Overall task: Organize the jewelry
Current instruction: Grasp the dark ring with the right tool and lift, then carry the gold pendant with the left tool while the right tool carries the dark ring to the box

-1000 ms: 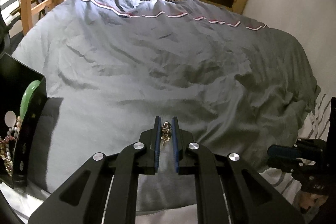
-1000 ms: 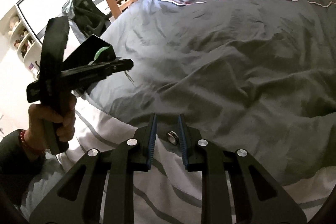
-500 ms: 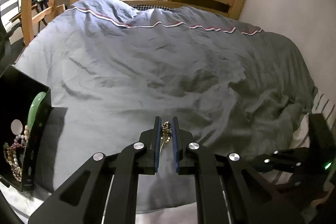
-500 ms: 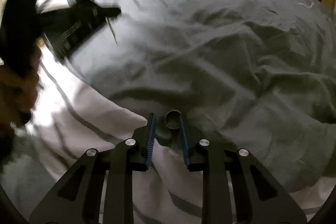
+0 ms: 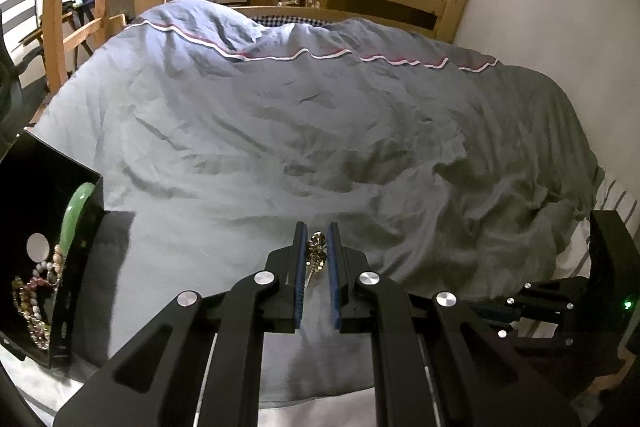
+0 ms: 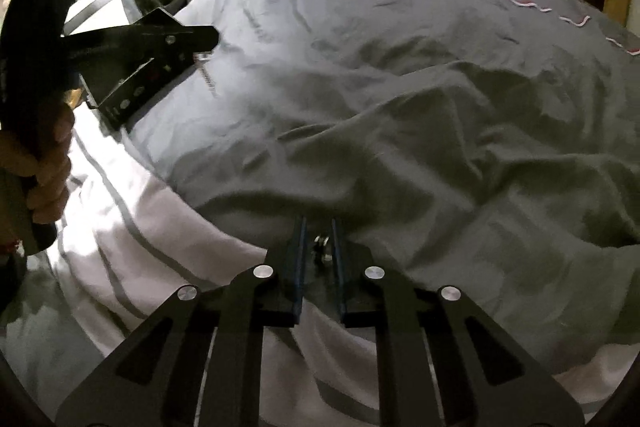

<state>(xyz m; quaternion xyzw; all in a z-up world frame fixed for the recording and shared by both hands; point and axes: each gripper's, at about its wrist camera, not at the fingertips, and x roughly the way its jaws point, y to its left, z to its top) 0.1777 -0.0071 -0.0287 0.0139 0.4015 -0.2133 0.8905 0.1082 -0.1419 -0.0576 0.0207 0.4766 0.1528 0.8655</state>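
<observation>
- Gold metal shows between the left gripper (image 5: 316, 247) jaws: a small gold piece (image 5: 315, 255), perhaps an earring or charm, pinched in a narrow gap and carried above the grey duvet (image 5: 320, 131). Holding it near the tips keeps it clear of the cloth, I judge, ready for a drop into the box.
- The black box (image 5: 82, 267) stands at the left edge of the bed, open side toward the camera. Inside it are a green bangle (image 5: 74, 215), a white disc (image 5: 37, 245) and beaded strands (image 5: 34, 303), so this is likely where the pieces go.
- The right gripper (image 6: 318, 247) is low at the seam of duvet and striped sheet (image 6: 132, 227), jaws narrow around a small silver ring (image 6: 321, 247). Blur hides whether the pads truly grip it or only bracket it.
- Only the left view shows the box contents and the gold piece clearly; the right gripper appears there as a dark body at the lower right.
- Only the right view shows the ring, and the hand (image 6: 48, 163) gripping the left tool's handle; the box is mostly hidden behind that tool.
</observation>
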